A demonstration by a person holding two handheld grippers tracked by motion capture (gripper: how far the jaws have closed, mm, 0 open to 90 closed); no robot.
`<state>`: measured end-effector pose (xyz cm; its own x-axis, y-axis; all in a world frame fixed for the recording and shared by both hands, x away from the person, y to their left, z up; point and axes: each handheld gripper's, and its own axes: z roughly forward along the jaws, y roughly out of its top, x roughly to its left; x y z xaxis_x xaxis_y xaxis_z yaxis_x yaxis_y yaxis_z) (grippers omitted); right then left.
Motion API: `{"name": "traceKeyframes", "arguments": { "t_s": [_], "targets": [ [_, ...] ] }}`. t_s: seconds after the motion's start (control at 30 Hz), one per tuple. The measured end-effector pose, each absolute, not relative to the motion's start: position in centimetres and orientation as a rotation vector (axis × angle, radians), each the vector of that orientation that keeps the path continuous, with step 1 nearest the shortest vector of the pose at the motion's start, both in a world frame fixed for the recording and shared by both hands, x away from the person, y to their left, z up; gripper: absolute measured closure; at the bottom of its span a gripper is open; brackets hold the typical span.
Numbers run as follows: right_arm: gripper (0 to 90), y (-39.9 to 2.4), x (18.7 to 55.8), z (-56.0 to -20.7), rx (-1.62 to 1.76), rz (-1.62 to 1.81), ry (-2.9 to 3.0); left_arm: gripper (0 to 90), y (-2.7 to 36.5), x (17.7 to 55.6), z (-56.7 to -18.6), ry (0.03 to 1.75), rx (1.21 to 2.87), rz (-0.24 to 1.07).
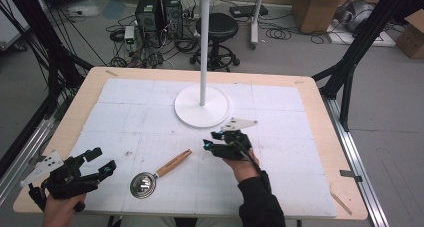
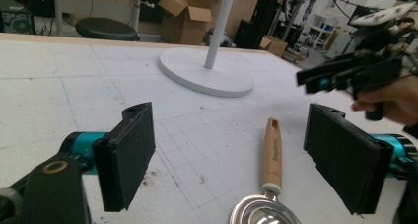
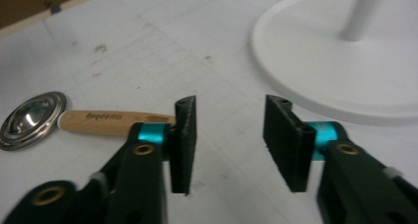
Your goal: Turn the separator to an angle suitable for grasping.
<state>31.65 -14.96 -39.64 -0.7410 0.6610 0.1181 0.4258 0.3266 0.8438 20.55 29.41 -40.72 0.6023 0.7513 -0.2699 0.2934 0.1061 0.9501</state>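
Observation:
A small metal scoop with a wooden handle (image 1: 172,163) lies on the white mat, its bowl (image 1: 143,184) towards the near edge. My left gripper (image 1: 102,159) rests open at the near left, and in the left gripper view the scoop (image 2: 272,155) lies ahead between its wide jaws (image 2: 227,120). My right gripper (image 1: 210,140) hovers open just right of the handle's far end, with nothing between its pads (image 3: 229,130). In the right gripper view the scoop (image 3: 108,121) lies to the left, behind the left jaw. The right gripper (image 2: 315,81) also shows in the left gripper view.
A white stand with a round base (image 1: 202,107) and a tall pole (image 1: 204,47) sits at the mat's middle back, close behind the right gripper. The white mat (image 1: 125,112) covers a wooden table (image 1: 320,112). A stool, boxes and cables are on the floor beyond.

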Motion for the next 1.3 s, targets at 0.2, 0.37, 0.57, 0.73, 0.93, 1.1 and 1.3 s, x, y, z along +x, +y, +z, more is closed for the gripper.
{"name": "traceKeyframes", "arguments": {
  "t_s": [0.2, 0.37, 0.57, 0.73, 0.93, 1.1, 1.3],
  "targets": [
    [25.7, -21.2, 27.6, -37.4, 1.055, 1.351, 2.092, 21.8, 28.5, 20.4, -40.4, 0.902, 1.496, 0.395],
    [20.0, -26.2, 24.3, -37.1, 1.098, 1.327, 1.982, 22.2, 27.3, 20.9, -39.7, 0.865, 1.516, 0.368],
    [18.0, -29.5, 21.1, -37.7, 1.147, 1.358, 1.898, 21.0, 25.4, 21.5, -38.9, 0.826, 1.549, 0.384],
    [17.4, -30.1, 20.3, -37.7, 1.167, 1.376, 1.858, 21.3, 25.2, 21.5, -39.2, 0.804, 1.561, 0.372],
    [17.4, -30.1, 20.3, -37.6, 1.163, 1.366, 1.853, 21.4, 25.6, 21.7, -39.8, 0.824, 1.544, 0.368],
    [17.4, -30.1, 20.3, -37.8, 1.167, 1.355, 1.865, 21.3, 25.4, 21.5, -40.0, 0.822, 1.570, 0.382],
    [17.5, -30.4, 20.4, -37.9, 1.167, 1.350, 1.862, 21.5, 25.4, 21.5, -40.3, 0.832, 1.579, 0.382]
  ]
}}
